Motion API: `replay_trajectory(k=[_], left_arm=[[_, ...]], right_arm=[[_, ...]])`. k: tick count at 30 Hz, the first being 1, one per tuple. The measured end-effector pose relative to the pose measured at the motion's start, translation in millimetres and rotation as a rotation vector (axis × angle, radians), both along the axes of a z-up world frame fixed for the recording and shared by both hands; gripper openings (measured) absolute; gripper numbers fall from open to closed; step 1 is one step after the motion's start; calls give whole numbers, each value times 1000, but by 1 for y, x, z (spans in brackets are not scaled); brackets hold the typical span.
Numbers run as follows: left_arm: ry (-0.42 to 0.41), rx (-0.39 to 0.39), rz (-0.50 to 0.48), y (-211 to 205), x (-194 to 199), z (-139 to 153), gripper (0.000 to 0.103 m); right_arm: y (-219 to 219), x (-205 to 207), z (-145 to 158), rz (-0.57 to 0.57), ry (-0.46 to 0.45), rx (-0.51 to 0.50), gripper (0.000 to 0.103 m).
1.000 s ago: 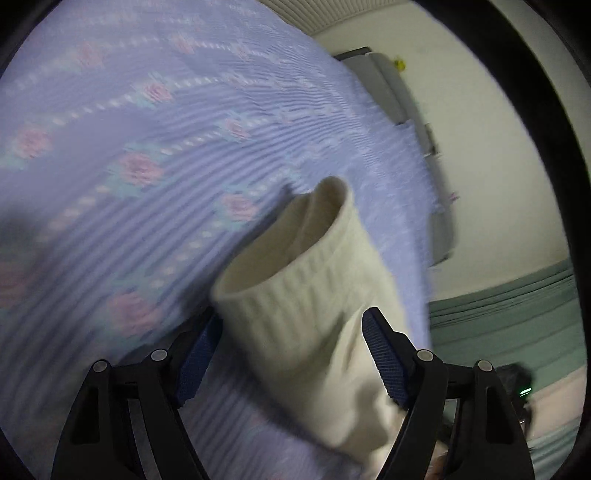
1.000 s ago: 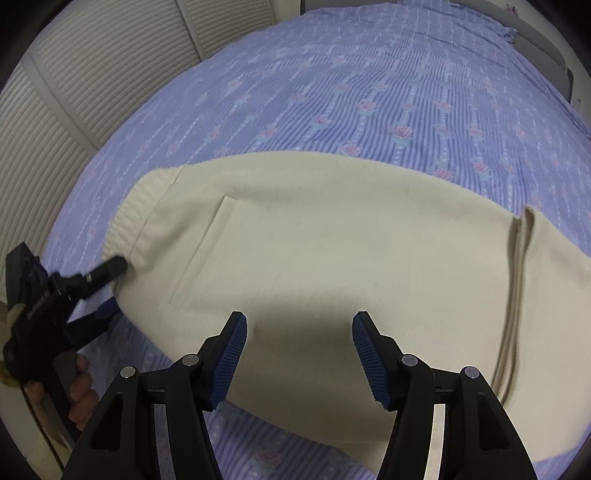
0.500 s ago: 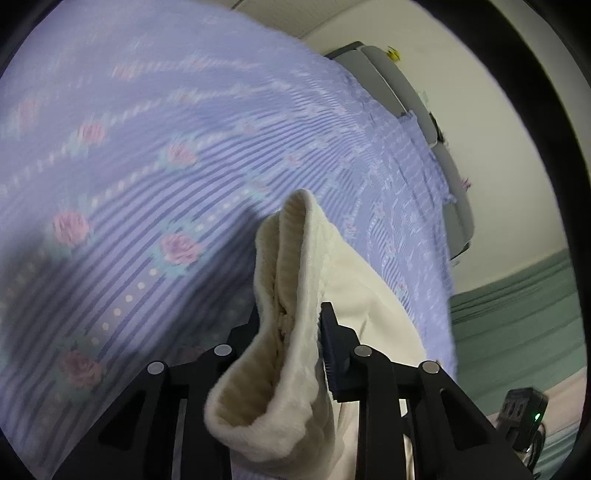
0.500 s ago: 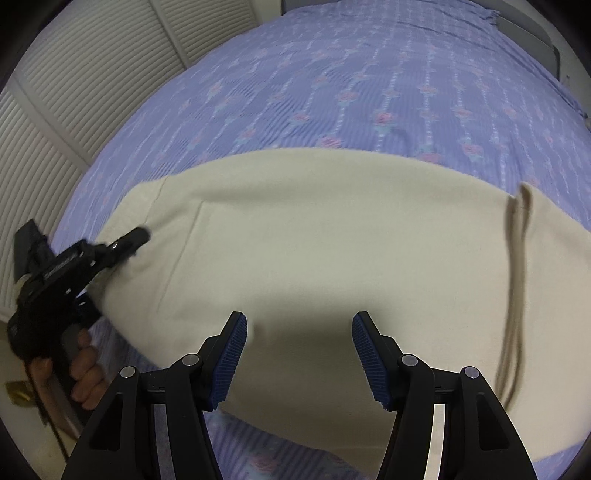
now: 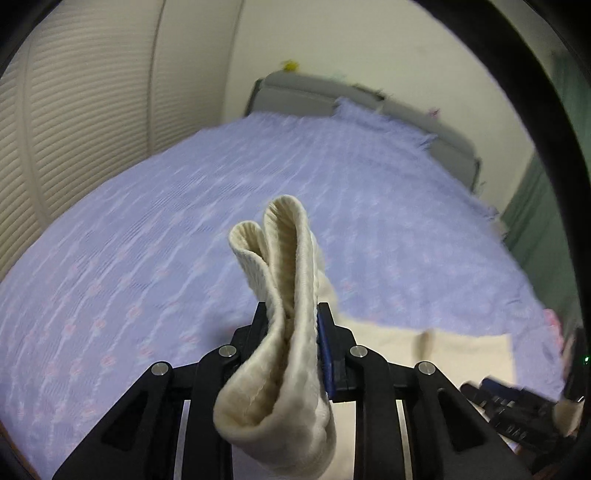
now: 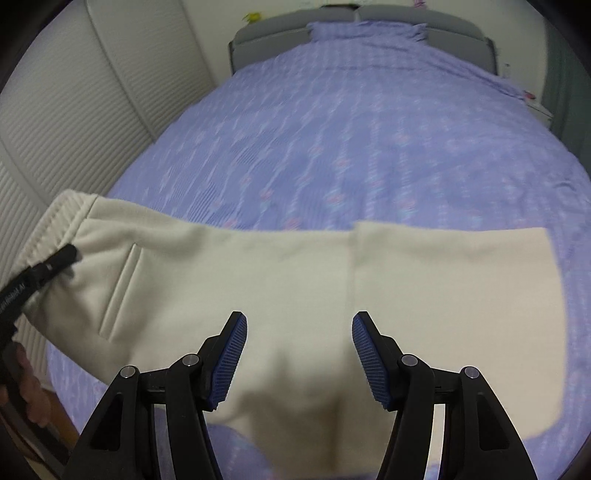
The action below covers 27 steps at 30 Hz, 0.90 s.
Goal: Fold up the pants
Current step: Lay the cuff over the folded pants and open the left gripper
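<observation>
Between the pads of our left gripper (image 5: pixel 290 332) sits the ribbed waistband (image 5: pixel 280 280) of the cream pants (image 6: pixel 280 280). The jaws have just been closing and now pinch the doubled band, which sticks up past the fingertips in two rounded loops and sags in a thick fold toward the camera. The blue pad (image 5: pixel 325 354) on the right finger presses flat against the knit.

Our right gripper (image 6: pixel 297 354) stands with its jaws apart and nothing between the blue ribbed pads (image 6: pixel 231 358). Straight ahead of its fingertips and below them the pants lie spread across the bed, with a vertical seam just inside the right finger and a welt pocket (image 6: pixel 122 291) well off to the left of the left finger.

Further left in the right wrist view, the left gripper's black finger (image 6: pixel 55 260) touches the waistband end of the pants, which is raised off the bed there. White lettering runs along that finger, too blurred for us to read.

Beyond the pants stretches the lilac floral bedspread (image 6: pixel 351 129), then a grey headboard (image 6: pixel 273 33), with ribbed white doors (image 6: pixel 74 110) at left.
</observation>
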<state>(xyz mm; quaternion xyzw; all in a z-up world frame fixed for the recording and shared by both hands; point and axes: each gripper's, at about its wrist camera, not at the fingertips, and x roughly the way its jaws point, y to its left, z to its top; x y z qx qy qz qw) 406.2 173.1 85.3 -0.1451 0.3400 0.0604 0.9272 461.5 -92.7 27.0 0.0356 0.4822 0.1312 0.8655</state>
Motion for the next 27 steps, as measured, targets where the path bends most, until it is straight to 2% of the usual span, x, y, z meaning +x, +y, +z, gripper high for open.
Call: replay_trajectory(k=[6, 12, 16, 18, 20, 25, 27], left_arm=[[-61, 49, -64, -80, 9, 42, 24], [-84, 70, -176, -166, 25, 65, 24], [-58, 67, -225, -222, 38, 67, 24], [-32, 57, -244, -252, 48, 61, 24], [-6, 83, -255, -280, 56, 49, 24], [96, 183, -279, -347, 71, -4, 24], [150, 185, -290, -364, 76, -29, 24]], right_arm=[[-70, -22, 31, -78, -41, 12, 61], [-137, -35, 45, -129, -56, 17, 61], [-182, -37, 53, -161, -80, 26, 61], [-203, -38, 55, -176, -84, 30, 61], [-225, -37, 54, -192, -78, 32, 61], [-275, -39, 47, -218, -61, 12, 61], [-291, -40, 41, -229, -51, 11, 61]])
